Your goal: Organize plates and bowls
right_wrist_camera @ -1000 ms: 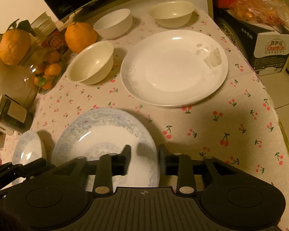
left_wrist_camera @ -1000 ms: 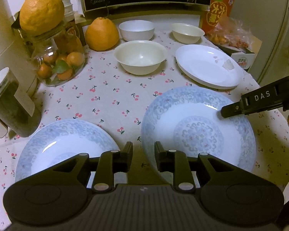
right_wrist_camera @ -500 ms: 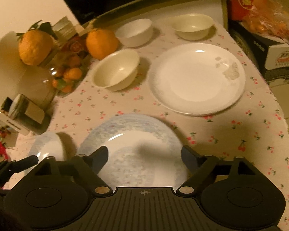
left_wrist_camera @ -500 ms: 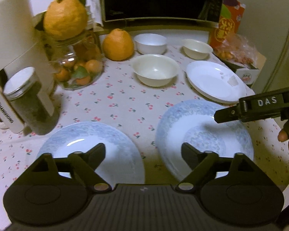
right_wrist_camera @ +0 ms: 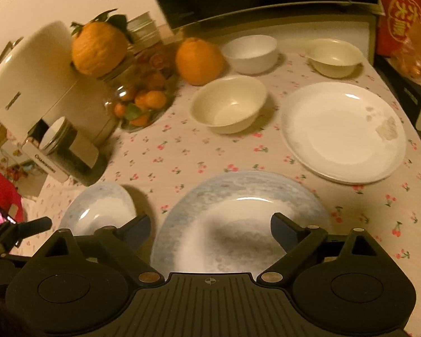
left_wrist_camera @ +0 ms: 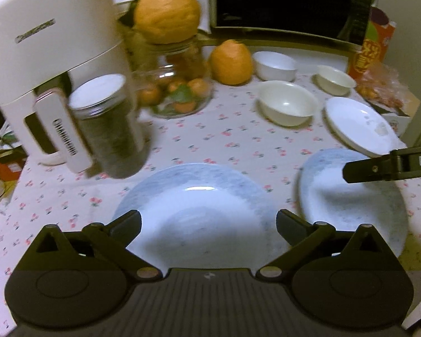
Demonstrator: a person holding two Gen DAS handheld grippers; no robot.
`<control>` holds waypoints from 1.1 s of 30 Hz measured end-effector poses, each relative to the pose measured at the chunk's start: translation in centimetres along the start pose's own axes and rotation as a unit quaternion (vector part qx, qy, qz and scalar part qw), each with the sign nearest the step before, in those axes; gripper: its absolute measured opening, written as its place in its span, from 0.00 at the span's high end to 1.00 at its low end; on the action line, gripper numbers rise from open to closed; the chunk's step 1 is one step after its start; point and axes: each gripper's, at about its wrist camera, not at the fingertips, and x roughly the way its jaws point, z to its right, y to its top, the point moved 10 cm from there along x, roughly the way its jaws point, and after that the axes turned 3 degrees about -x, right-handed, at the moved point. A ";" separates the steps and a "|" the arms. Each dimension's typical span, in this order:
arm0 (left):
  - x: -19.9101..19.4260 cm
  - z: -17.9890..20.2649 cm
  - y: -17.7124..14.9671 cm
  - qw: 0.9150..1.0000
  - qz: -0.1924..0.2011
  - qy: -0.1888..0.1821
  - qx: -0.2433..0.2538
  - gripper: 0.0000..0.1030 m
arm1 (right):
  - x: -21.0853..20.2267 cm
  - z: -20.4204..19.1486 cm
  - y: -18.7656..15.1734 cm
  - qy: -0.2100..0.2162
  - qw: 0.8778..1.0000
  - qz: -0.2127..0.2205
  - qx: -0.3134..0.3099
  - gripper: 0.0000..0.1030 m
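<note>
Two blue-patterned plates lie side by side on the cherry-print tablecloth. My left gripper [left_wrist_camera: 207, 220] hovers over the left plate [left_wrist_camera: 202, 193], jaws opening wide, nothing gripped. My right gripper [right_wrist_camera: 210, 224] hovers over the right plate [right_wrist_camera: 238, 193], jaws also opening and empty; one of its fingers [left_wrist_camera: 379, 165] shows in the left wrist view above that plate [left_wrist_camera: 350, 205]. Farther back sit a plain white plate [right_wrist_camera: 342, 132], a cream bowl [right_wrist_camera: 230, 106], a white bowl [right_wrist_camera: 249, 53] and a small cream bowl [right_wrist_camera: 335, 56].
A white appliance [left_wrist_camera: 50, 64] and a metal-lidded jar [left_wrist_camera: 106, 129] stand at the left. A glass jar of tangerines [left_wrist_camera: 176, 90] carries a big orange [left_wrist_camera: 165, 14]; another orange [left_wrist_camera: 230, 61] sits beside it. A microwave [left_wrist_camera: 289, 0] and a red box [left_wrist_camera: 373, 47] line the back.
Both grippers went from nearly shut to wide open. Both pulled back and up from the table; the left view swung so the left blue plate is now centred.
</note>
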 end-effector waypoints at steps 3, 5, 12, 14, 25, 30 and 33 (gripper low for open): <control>0.0 -1.4 -0.4 1.000 -0.001 0.010 -0.010 0.01 | 0.4 -1.2 -0.1 0.002 1.000 0.001 -0.017 0.09; 0.1 -2.1 -0.7 1.000 -0.004 0.016 -0.014 0.01 | 0.7 -1.9 -0.2 0.004 1.000 0.002 -0.028 0.09; 0.4 -3.8 -1.7 0.999 -0.024 0.025 -0.033 0.01 | 1.5 -4.4 -0.1 0.022 0.999 0.011 -0.048 0.09; 0.7 -4.1 -2.1 0.998 -0.032 0.028 -0.036 0.01 | 1.8 -5.3 0.0 0.032 0.998 0.014 -0.057 0.09; 1.5 -5.5 -3.6 0.993 -0.080 0.018 -0.086 0.01 | 4.6 -10.8 -0.6 0.077 0.991 -0.002 -0.105 0.09; 1.7 -5.8 -4.0 0.992 -0.089 0.022 -0.088 0.03 | 6.1 -11.7 -1.3 0.072 0.990 -0.019 -0.119 0.09; 1.9 -5.9 -4.3 0.991 -0.099 0.020 -0.093 0.06 | 6.5 -11.8 -1.6 0.073 0.990 -0.025 -0.117 0.09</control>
